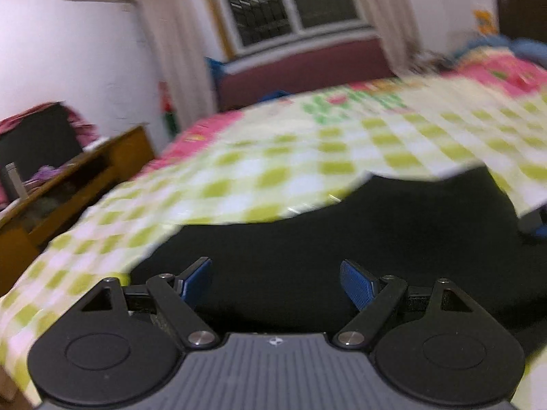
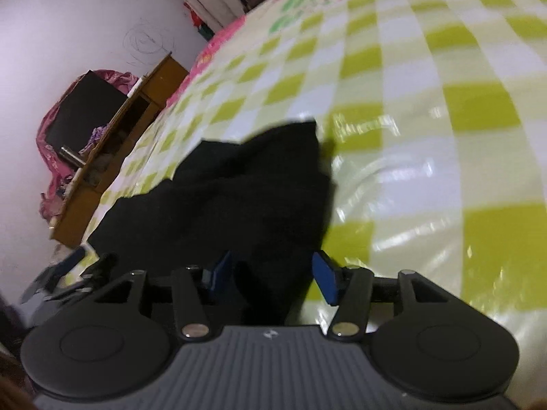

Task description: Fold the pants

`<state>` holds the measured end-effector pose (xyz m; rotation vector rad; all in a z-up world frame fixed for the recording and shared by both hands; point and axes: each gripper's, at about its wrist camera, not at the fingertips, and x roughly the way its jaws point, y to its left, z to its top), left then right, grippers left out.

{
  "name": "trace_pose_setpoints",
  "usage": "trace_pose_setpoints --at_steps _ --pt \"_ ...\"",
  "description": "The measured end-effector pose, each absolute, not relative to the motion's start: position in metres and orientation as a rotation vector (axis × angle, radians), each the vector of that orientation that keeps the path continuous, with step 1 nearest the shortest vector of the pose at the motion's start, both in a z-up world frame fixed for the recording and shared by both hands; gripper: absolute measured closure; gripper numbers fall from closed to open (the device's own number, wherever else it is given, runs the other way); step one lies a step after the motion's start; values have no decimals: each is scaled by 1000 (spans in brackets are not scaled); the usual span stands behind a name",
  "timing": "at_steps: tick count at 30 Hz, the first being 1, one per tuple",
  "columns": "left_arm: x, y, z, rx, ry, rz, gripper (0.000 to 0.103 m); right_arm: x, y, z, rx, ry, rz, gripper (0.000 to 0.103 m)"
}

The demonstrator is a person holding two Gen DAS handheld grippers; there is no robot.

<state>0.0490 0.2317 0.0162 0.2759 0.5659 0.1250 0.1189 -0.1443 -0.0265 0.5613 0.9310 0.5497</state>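
Observation:
Black pants (image 1: 342, 225) lie crumpled on a bed covered by a glossy green-and-white checked sheet (image 1: 273, 157). My left gripper (image 1: 275, 266) hovers over the near part of the pants, its blue pads wide apart with nothing between them. In the right wrist view the pants (image 2: 246, 184) run from the gripper up to a pointed corner on the checked sheet (image 2: 427, 136). My right gripper (image 2: 271, 259) stands open over the dark cloth, which lies beneath and between its fingers without the pads pressing on it. Both views are blurred.
A wooden desk (image 1: 85, 171) with clutter stands left of the bed, also seen as the desk (image 2: 136, 109) in the right wrist view. A maroon headboard (image 1: 301, 71), a window (image 1: 290, 3) and pink bedding (image 1: 495, 68) lie beyond.

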Motion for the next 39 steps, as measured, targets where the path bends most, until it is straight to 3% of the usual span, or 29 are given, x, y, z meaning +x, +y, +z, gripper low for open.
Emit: trace_pose_setpoints --at_steps 6,10,16,17,18,19,28,35,39 --pt "44 210 -1 391 642 71 8 144 -136 -43 727 896 624 44" --pt "47 214 1 382 665 66 8 146 -143 -45 821 827 701 54" --pt "55 208 -4 405 673 75 8 178 -123 -70 882 863 696 55" --pt "57 207 -5 409 679 80 9 182 -117 -67 891 867 689 57" --pt "58 207 -6 415 689 85 9 184 -114 -63 878 877 682 70" --pt "59 206 -7 419 698 88 9 186 -113 -59 882 886 676 74" --pt "53 145 -2 420 729 -103 13 145 -201 -43 831 885 568 87" --pt "40 26 -5 403 704 -447 13 118 -308 -28 731 859 266 86" --pt "22 10 9 456 656 -455 13 93 -328 1 531 793 131 79"
